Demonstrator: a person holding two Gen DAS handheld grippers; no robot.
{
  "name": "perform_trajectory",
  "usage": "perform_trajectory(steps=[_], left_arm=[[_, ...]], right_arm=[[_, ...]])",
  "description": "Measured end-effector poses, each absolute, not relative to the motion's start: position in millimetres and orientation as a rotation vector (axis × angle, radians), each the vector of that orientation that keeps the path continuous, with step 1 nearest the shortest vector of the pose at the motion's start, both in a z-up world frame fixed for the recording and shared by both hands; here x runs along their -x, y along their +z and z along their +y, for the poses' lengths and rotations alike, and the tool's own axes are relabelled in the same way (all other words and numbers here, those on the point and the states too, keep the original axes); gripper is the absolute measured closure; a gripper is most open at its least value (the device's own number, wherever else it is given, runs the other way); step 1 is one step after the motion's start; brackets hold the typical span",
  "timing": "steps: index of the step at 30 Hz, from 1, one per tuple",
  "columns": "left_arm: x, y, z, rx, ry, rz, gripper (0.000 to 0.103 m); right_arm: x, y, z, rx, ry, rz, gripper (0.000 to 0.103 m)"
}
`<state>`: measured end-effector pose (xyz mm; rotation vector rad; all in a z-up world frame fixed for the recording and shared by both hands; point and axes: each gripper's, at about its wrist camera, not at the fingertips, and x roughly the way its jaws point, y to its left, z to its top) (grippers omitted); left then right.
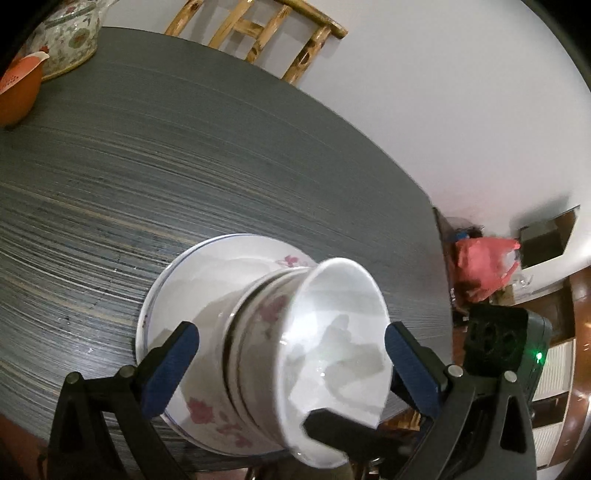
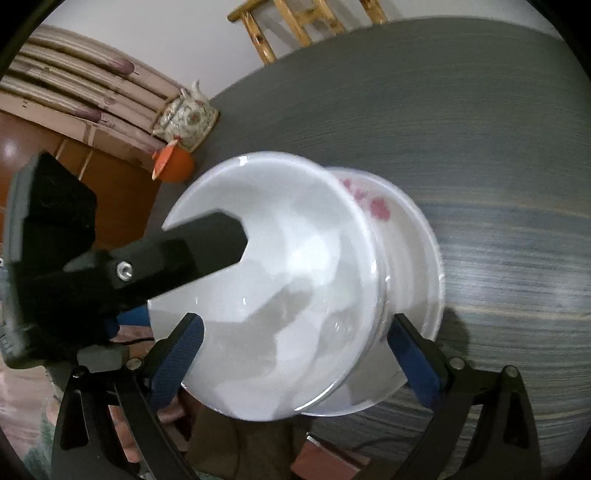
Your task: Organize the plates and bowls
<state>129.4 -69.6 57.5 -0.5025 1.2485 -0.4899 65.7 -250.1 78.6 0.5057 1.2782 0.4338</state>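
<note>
Bowls (image 1: 295,354) sit stacked on a plate (image 1: 207,273) between both grippers' spread blue pads, left gripper (image 1: 291,365) and right gripper (image 2: 295,354) each gaping wide. Grey table (image 1: 184,147) underneath; a wooden chair (image 1: 258,33) stands beyond it

Indoor light falls from above, fairly bright but soft. Glare spots sit on the glossy white bowl (image 2: 280,280), and grey shadows lie inside it. The counter (image 1: 184,147) grain smears into streaks from motion blur. Both views bend strongly at the rim, with black corners. A soft shadow lies on the counter right of the plate (image 2: 417,266).
</note>
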Motion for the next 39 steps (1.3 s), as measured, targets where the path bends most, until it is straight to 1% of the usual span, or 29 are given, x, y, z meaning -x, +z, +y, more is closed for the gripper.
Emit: perform_trajectory(steps=[5, 8, 14, 20, 24, 30, 34, 39], left_arm=[[-121, 68, -63, 0.481, -0.486, 1.22, 0.001], [-111, 81, -51, 0.444, -0.448, 1.174, 0.001], [-80, 108, -40, 0.255, -0.293, 1.072, 0.0], [-37, 125, -37, 0.109, -0.215, 0.98, 0.0], [-18, 125, -37, 0.041, -0.179, 0.948, 0.0], [-1, 124, -32, 0.054, -0.155, 0.947, 0.0], [-1, 125, -33, 0.03, -0.14, 0.93, 0.0], [-1, 123, -36, 0.011, -0.141, 0.93, 0.0]], right_arm=[[-60, 93, -260, -0.486, 0.395, 1.262, 0.003], [-51, 106, -268, -0.469, 0.363, 1.223, 0.003], [-26, 136, -273, -0.382, 0.263, 1.111, 0.003], [5, 151, -263, -0.311, 0.193, 1.03, 0.002], [27, 156, -258, -0.284, 0.14, 0.963, 0.0], [47, 156, -243, -0.232, 0.098, 0.912, 0.0], [57, 152, -238, -0.164, 0.059, 0.919, 0.0], [67, 153, -228, -0.094, 0.049, 0.884, 0.0]])
